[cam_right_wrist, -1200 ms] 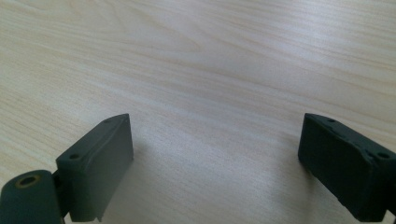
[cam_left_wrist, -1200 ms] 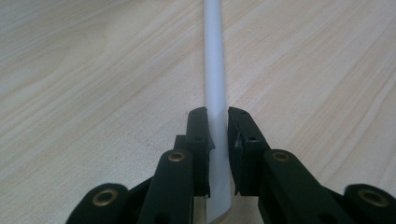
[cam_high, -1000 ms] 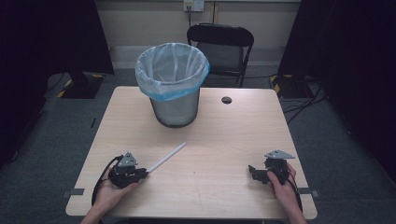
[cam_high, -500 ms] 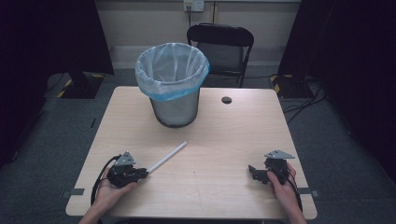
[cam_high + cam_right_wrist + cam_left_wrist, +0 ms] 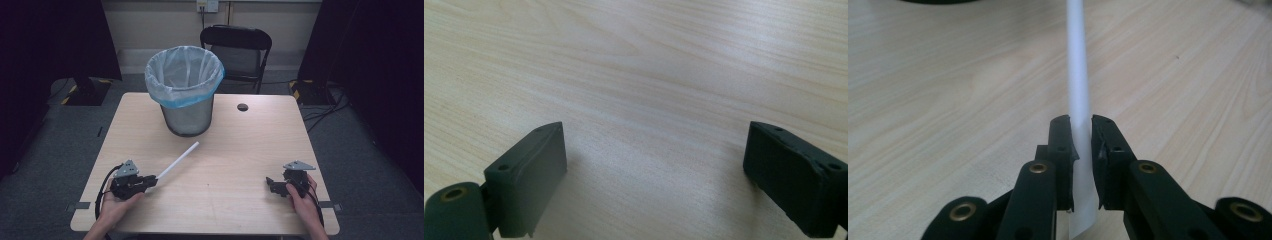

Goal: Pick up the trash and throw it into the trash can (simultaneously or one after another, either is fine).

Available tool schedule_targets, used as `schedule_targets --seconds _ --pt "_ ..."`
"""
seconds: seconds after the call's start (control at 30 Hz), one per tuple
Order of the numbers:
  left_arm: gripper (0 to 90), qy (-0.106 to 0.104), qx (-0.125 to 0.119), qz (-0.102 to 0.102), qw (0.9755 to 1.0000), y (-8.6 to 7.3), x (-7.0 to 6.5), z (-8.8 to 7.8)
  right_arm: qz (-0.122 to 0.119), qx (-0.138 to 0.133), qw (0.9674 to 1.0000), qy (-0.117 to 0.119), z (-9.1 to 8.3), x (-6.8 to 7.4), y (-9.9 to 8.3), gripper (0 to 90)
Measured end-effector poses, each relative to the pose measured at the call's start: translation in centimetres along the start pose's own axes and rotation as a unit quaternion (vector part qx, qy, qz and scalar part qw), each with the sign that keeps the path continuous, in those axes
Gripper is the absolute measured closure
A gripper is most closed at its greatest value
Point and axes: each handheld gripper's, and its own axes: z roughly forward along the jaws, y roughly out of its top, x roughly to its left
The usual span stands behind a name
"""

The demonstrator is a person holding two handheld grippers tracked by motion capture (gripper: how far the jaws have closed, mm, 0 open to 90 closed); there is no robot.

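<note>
Near the front left of the wooden table (image 5: 250, 145) lies the one white straw (image 5: 178, 160), a slim, plain, straight tube slanting from the left gripper (image 5: 150, 181) up and away toward the bin. Its near end sits clamped between that gripper's two black jaws, which in the left gripper view press on it from both sides (image 5: 1081, 135) while the rest of the tube runs off over the pale wood grain. One right gripper (image 5: 270, 182) rests at the front right, well apart from the straw, its jaws spread wide with only bare tabletop between them (image 5: 654, 165). One wire waste bin (image 5: 185, 90), lined with a pale blue bag, stands upright at the middle back of the table, beyond the straw's far tip and not touching it. Beside the bin a small dark round hole (image 5: 242, 107) marks the tabletop. One black folding chair (image 5: 240, 47) stands behind the table. Between straw and bin lies open wood.
</note>
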Motion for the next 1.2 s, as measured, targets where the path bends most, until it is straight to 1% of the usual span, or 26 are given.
schedule_targets --seconds 0.1,0.23,0.3,0.33,0.37,0.4,0.43,0.53,0.6,0.7,0.77,0.8,0.83,0.93,1.0,1.07,1.13,1.2 --pt "80.2 -0.002 -0.014 -0.006 0.9999 0.3 0.0 -0.2 0.0 0.0 1.0 0.0 0.0 0.0 0.0 9.3" --pt "80.2 -0.006 -0.029 0.001 0.9996 0.9 -0.1 -0.6 0.0 0.0 1.0 0.0 0.0 0.0 0.0 9.3" --pt "80.3 -0.008 -0.035 0.0 0.9993 1.1 -0.2 -0.8 0.0 0.0 1.0 0.0 0.0 0.0 0.0 9.3" --pt "80.3 -0.012 -0.041 -0.005 0.9991 1.2 -0.2 -0.8 0.0 0.0 1.0 0.0 0.0 0.0 0.0 9.3" --pt "80.2 -0.012 -0.042 0.0 0.999 1.3 -0.2 -1.0 0.001 0.0 1.0 0.0 0.0 0.0 0.0 9.3" --pt "80.2 -0.014 -0.047 -0.005 0.9988 1.4 -0.3 -1.0 0.0 0.0 1.0 0.0 0.0 0.0 0.0 9.3" --pt "80.2 -0.014 -0.05 -0.002 0.9987 1.6 -0.3 -1.2 0.0 0.0 1.0 0.0 0.0 0.0 0.0 9.3" --pt "80.2 -0.018 -0.062 -0.002 0.9979 1.9 -0.5 -1.6 0.0 0.0 1.0 0.0 0.0 0.0 0.0 9.3" --pt "80.2 -0.024 -0.071 -0.006 0.9972 2.1 -0.6 -1.8 0.0 0.0 1.0 0.0 0.0 0.0 0.0 9.3" --pt "80.2 -0.024 -0.081 -0.003 0.9964 2.6 -0.7 -2.2 0.001 0.0 1.0 0.0 0.0 0.0 0.0 9.3" --pt "80.2 -0.028 -0.086 -0.005 0.9959 2.8 -0.6 -2.5 0.001 0.0 1.0 0.0 0.0 0.0 0.0 9.3" --pt "80.2 -0.029 -0.093 -0.006 0.9952 3.1 -0.6 -2.6 0.001 0.0 1.0 0.0 0.0 0.0 0.0 9.3" --pt "80.2 -0.028 -0.095 -0.007 0.995 3.3 -0.7 -2.6 0.0 0.0 1.0 0.0 0.0 0.0 0.0 9.3" --pt "80.3 -0.028 -0.101 0.005 0.9945 4.1 -0.9 -2.8 0.0 0.0 1.0 0.0 0.0 0.0 0.0 9.3" --pt "80.3 -0.029 -0.105 0.005 0.994 4.4 -0.9 -2.9 0.001 0.0 1.0 0.0 0.0 0.0 0.0 9.3" --pt "80.3 -0.025 -0.108 0.01 0.9938 4.7 -0.9 -3.1 0.001 0.0 1.0 0.0 0.0 0.0 0.0 9.3" --pt "80.3 -0.024 -0.109 0.011 0.9936 4.9 -0.9 -3.4 0.0 0.0 1.0 0.0 0.0 0.0 0.0 9.3" --pt "80.3 -0.028 -0.117 0.007 0.9927 5.0 -1.0 -3.5 0.0 0.0 1.0 0.0 0.0 0.0 0.0 9.3"
